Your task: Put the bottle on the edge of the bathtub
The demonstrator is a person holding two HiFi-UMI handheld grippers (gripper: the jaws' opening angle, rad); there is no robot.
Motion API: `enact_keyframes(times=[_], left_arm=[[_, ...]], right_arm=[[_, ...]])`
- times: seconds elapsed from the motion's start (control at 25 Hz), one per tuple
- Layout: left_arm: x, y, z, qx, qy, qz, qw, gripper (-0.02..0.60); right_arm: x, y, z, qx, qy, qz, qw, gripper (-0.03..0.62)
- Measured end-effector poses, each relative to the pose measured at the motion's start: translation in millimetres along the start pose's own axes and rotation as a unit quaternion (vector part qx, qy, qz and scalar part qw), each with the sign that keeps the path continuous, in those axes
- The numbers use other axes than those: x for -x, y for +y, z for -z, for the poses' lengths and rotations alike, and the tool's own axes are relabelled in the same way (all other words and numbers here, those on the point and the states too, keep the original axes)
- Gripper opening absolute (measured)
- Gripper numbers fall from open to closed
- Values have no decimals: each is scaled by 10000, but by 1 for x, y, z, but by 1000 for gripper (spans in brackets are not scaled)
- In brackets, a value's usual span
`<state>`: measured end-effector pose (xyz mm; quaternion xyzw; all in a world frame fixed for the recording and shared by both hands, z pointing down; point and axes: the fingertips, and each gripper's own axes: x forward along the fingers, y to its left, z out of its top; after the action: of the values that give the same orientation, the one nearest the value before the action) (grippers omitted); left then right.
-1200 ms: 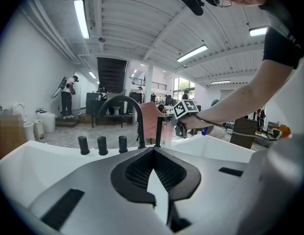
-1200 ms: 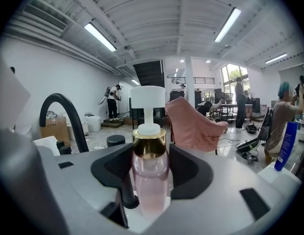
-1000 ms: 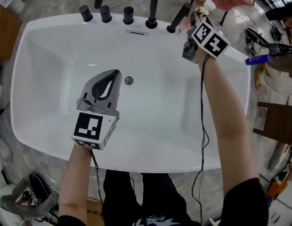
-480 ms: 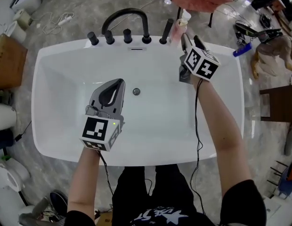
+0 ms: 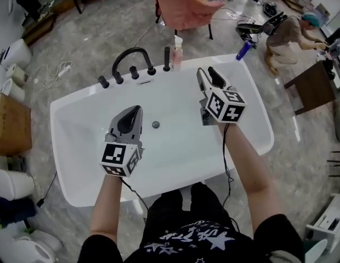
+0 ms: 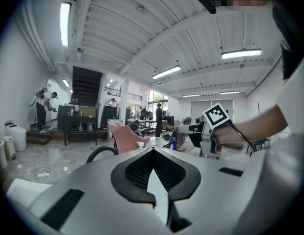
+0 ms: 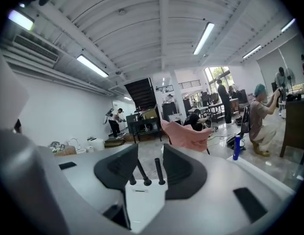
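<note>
Pink pump bottle [image 5: 177, 50] noted upright on bathtub [image 5: 63, 147] rim just beside black tap handles [image 5: 134, 73], seen in head view only, right gripper [image 5: 207, 72] fingers apart and closing, nothing between them, handles framed in right gripper view, left gripper [image 5: 138, 109] fingers pressed together, empty.

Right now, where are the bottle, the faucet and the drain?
bottle [image 5: 177, 53], head view, on its pink body.
faucet [image 5: 131, 49], head view, top of the arched spout.
drain [image 5: 156, 124], head view, its middle.
</note>
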<state>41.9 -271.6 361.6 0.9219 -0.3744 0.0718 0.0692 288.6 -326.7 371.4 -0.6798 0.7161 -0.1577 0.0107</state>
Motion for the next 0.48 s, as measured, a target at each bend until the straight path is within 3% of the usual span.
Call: enact_keyframes(times=[0.28, 0.36, 0.44, 0.48], left_arm=[[16, -53, -21, 51, 80, 519, 9986, 15], [26, -68, -25, 93, 86, 592, 9982, 15], [39, -85, -24, 151, 108, 646, 9977, 15], [47, -94, -23, 174, 128, 670, 9975, 15]], right_arm=[[119, -15, -36, 368, -201, 377, 9984, 156], [150, -17, -35, 250, -264, 462, 9983, 125], [178, -16, -32, 57, -344, 475, 9983, 34], [192, -12, -28, -51, -377, 442, 9983, 31]])
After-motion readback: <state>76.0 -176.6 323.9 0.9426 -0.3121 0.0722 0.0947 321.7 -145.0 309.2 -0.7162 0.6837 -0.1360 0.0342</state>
